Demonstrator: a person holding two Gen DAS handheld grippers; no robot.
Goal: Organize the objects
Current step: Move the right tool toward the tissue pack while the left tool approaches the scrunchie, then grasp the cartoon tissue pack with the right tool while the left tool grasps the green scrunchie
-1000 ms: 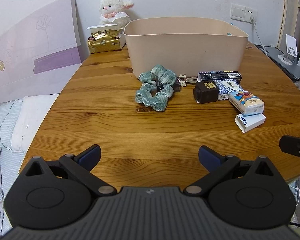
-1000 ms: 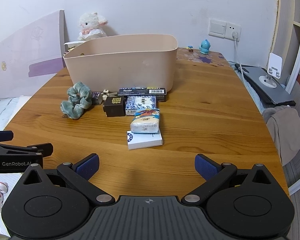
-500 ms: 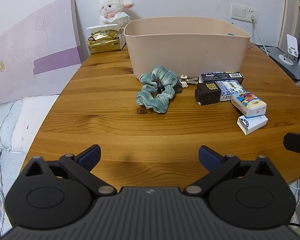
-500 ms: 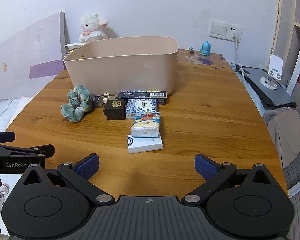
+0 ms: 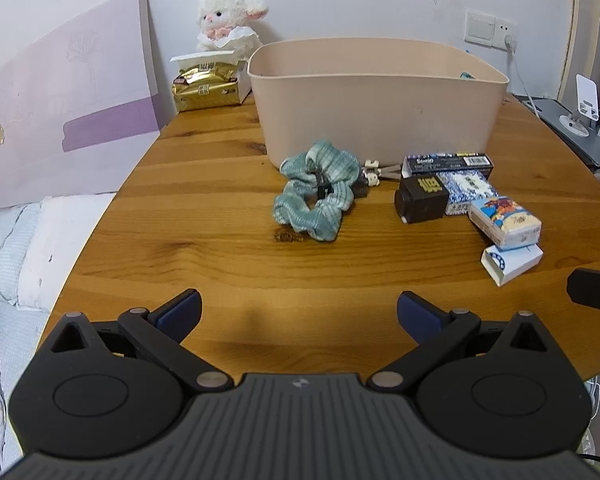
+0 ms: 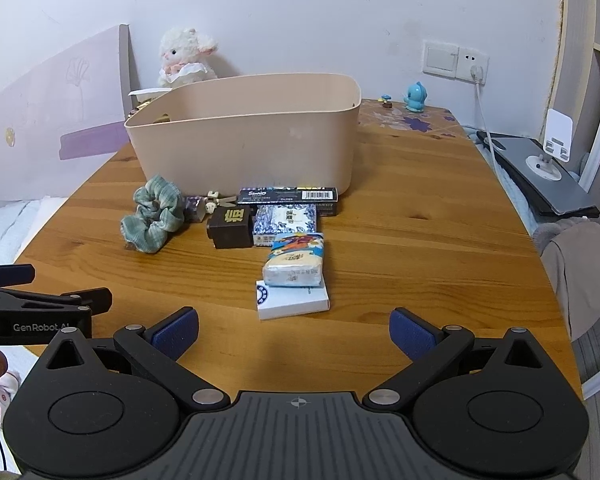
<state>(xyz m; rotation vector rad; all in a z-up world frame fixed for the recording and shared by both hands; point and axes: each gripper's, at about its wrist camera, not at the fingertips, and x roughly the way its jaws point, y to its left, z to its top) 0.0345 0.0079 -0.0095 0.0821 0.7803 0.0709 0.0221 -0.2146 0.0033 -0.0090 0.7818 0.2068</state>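
With both tongs spread wide and holding nothing, the left gripper (image 5: pixel 298 308) and right gripper (image 6: pixel 294 330) hover over the near table (image 6: pixel 420 240); the clutter lies in front of the tub (image 6: pixel 244 136). Best start likely the nearest white box (image 6: pixel 292 300), squarely pinched. "GenRobot.AI" marks the left tool; other labels are unreadable.
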